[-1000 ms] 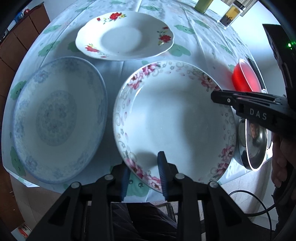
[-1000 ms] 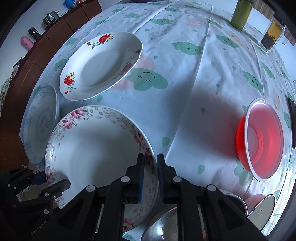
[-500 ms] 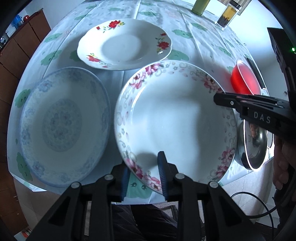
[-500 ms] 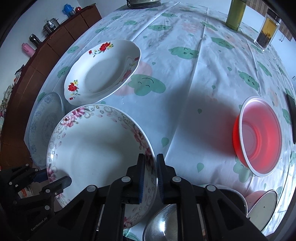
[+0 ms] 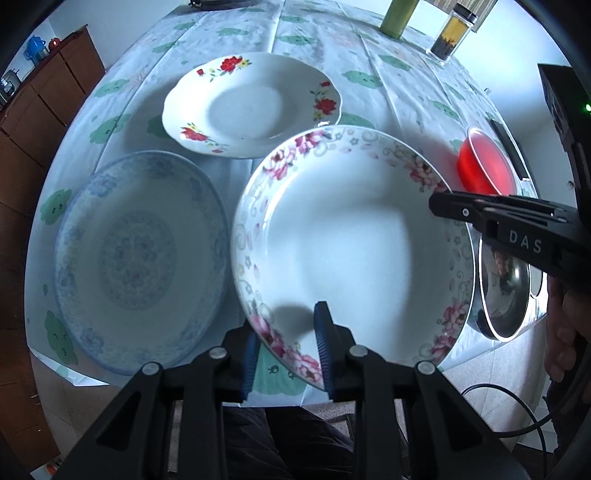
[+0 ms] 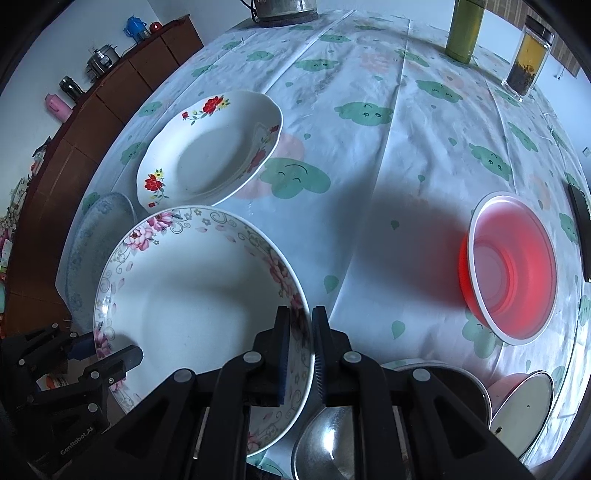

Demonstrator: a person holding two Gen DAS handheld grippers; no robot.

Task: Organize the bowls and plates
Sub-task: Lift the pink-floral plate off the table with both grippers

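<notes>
A white plate with pink flowers [image 5: 351, 240] is held by both grippers just above the table's near edge. My left gripper [image 5: 286, 325] is shut on its near-left rim, which shows between the blue pads. My right gripper [image 6: 300, 314] is shut on the right rim of the same plate [image 6: 192, 306]. It also shows in the left wrist view as a black finger [image 5: 447, 203] over the rim. A blue-patterned plate [image 5: 136, 258] lies to the left. A red-flower plate [image 5: 251, 107] lies behind, its near edge just under the held plate.
A red plastic bowl [image 6: 513, 269] sits to the right on the cloud-print tablecloth [image 6: 369, 147]. A steel bowl [image 6: 332, 443] and a small white bowl [image 6: 524, 402] stand at the near right. A green bottle [image 6: 463, 29] and a jar [image 6: 526, 55] stand far back. A brown cabinet [image 6: 122, 92] lies left.
Both grippers keep their hold on the pink-flower plate. Both views have tipped slightly, so more of the far table shows and the other dishes sit lower in the picture.
</notes>
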